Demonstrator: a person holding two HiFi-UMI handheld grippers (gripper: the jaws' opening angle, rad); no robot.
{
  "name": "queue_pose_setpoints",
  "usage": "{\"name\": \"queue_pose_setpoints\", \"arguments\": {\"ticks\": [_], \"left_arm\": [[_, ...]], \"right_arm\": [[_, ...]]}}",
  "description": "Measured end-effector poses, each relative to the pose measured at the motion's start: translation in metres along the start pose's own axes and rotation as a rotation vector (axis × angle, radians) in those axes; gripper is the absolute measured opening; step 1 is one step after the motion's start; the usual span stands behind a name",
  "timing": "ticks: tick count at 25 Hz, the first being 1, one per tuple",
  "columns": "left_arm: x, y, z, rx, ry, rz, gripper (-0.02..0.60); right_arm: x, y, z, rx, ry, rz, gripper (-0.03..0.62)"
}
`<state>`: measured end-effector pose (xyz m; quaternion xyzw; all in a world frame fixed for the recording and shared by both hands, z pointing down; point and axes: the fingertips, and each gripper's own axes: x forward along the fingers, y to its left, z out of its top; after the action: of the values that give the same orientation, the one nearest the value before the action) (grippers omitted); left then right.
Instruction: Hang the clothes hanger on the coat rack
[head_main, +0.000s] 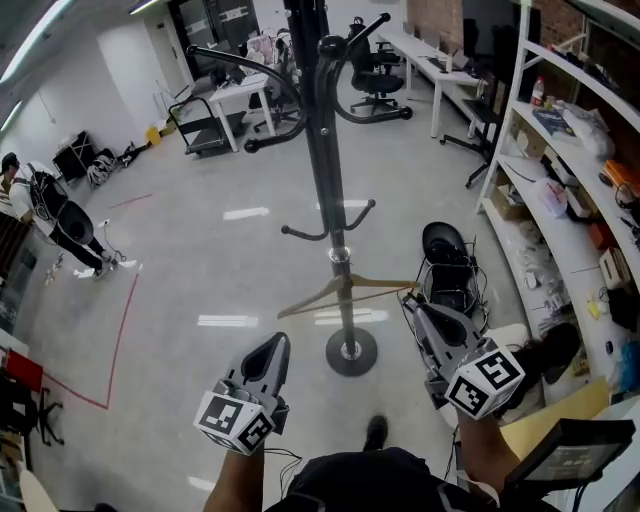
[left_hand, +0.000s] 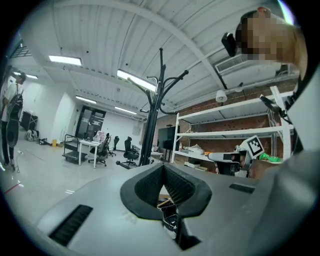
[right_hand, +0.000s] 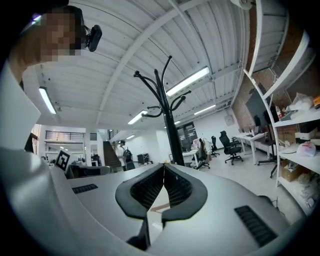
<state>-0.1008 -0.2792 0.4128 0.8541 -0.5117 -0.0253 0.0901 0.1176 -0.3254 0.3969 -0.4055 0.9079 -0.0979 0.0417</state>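
Note:
A black coat rack (head_main: 325, 150) stands on a round base (head_main: 351, 352) in the head view. Low on its pole a wooden clothes hanger (head_main: 310, 298) hangs by its hook, left end lower. My left gripper (head_main: 277, 345) is shut and empty, in front of the base and left of it. My right gripper (head_main: 410, 303) is also shut, its tips just short of the hanger's right end; nothing shows pressed between them. In the left gripper view the closed tips (left_hand: 163, 166) point at the rack (left_hand: 150, 125). The right gripper view shows the closed tips (right_hand: 164, 165) and a strip of hanger (right_hand: 159, 205) below them.
White shelving (head_main: 560, 200) loaded with boxes and bags runs along the right. A black bin with cables (head_main: 450, 265) sits on the floor just beyond my right gripper. Desks and office chairs (head_main: 375, 70) stand at the back. A person (head_main: 55, 215) is far left, near a red floor line (head_main: 120, 320).

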Motion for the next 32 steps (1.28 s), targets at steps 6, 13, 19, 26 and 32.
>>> {"name": "queue_pose_setpoints", "arguments": {"ticks": [6, 13, 19, 26, 32], "left_arm": [[-0.061, -0.004, 0.008, 0.024, -0.025, 0.004, -0.002], [-0.128, -0.036, -0.009, 0.031, 0.005, -0.050, -0.002], [-0.179, -0.068, -0.023, 0.012, 0.000, -0.042, -0.002], [-0.226, -0.136, -0.029, 0.027, -0.004, -0.029, -0.002], [-0.262, -0.215, -0.044, 0.042, -0.004, -0.048, -0.002]], "right_arm": [[-0.034, 0.058, -0.007, -0.025, -0.016, -0.059, 0.006], [-0.081, 0.133, -0.040, -0.019, 0.056, -0.085, 0.006], [-0.127, 0.183, -0.042, -0.048, 0.056, -0.070, 0.006], [-0.194, 0.220, -0.046, -0.039, 0.035, 0.004, 0.006], [-0.276, 0.232, -0.062, -0.030, 0.049, 0.040, 0.006]]}}
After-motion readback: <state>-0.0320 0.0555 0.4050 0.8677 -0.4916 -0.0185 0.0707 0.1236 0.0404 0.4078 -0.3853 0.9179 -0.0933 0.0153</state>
